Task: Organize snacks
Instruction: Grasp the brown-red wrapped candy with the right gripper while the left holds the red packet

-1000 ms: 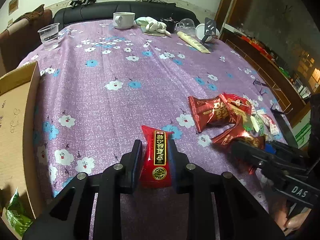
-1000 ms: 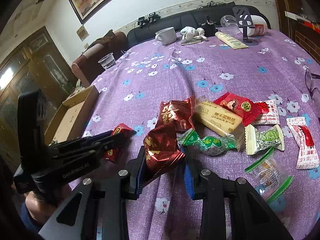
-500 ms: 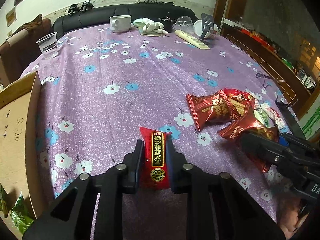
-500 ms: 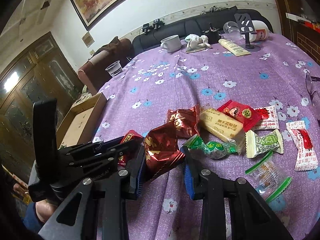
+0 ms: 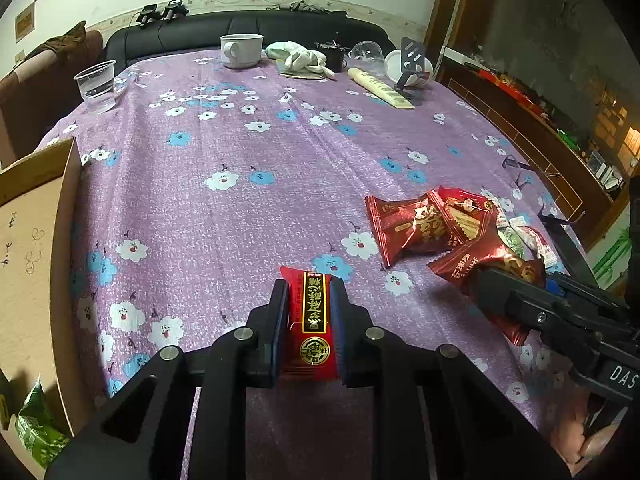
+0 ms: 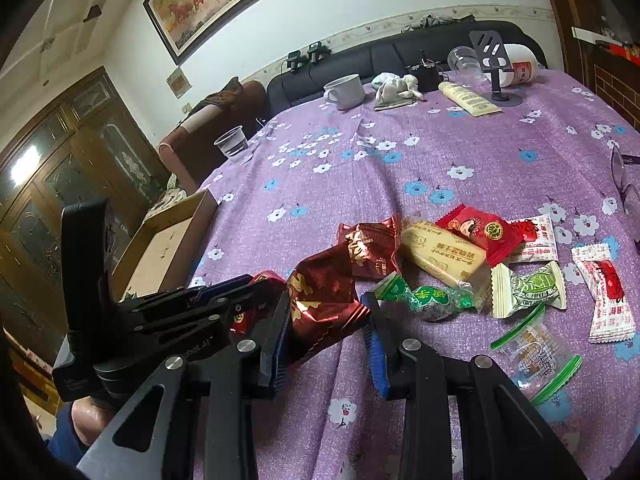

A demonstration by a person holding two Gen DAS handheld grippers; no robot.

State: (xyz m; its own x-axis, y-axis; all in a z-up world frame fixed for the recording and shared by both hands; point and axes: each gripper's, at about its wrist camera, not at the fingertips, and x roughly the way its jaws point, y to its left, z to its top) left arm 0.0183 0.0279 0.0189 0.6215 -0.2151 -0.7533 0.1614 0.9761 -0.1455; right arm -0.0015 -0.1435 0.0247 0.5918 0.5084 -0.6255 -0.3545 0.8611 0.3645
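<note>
My left gripper (image 5: pixel 308 304) is shut on a red snack packet with a black and gold label (image 5: pixel 312 320), held just above the purple cloth. My right gripper (image 6: pixel 326 312) is shut on a dark red foil snack (image 6: pixel 324 300) and shows at the right of the left wrist view (image 5: pixel 516 300). The left gripper shows at the left of the right wrist view (image 6: pixel 224 300). A second dark red foil snack (image 6: pixel 372 246), a yellow packet (image 6: pixel 442 254), a red packet (image 6: pixel 480 232), green sweets (image 6: pixel 424 296) and white packets (image 6: pixel 528 288) lie in a pile beyond.
An open cardboard box (image 5: pixel 32 264) stands at the table's left edge with a green packet (image 5: pixel 36 432) inside. A plastic cup (image 5: pixel 96 86), white mug (image 5: pixel 242 50), cloth (image 5: pixel 300 58), tube (image 5: pixel 380 88), phone stand (image 5: pixel 412 60) and glasses (image 6: pixel 624 180) sit on the flowered tablecloth (image 5: pixel 240 184).
Both grippers have lifted a little with their snacks. The right gripper's foil snack has come up off the pile; the left gripper has drawn slightly back toward the box side.
</note>
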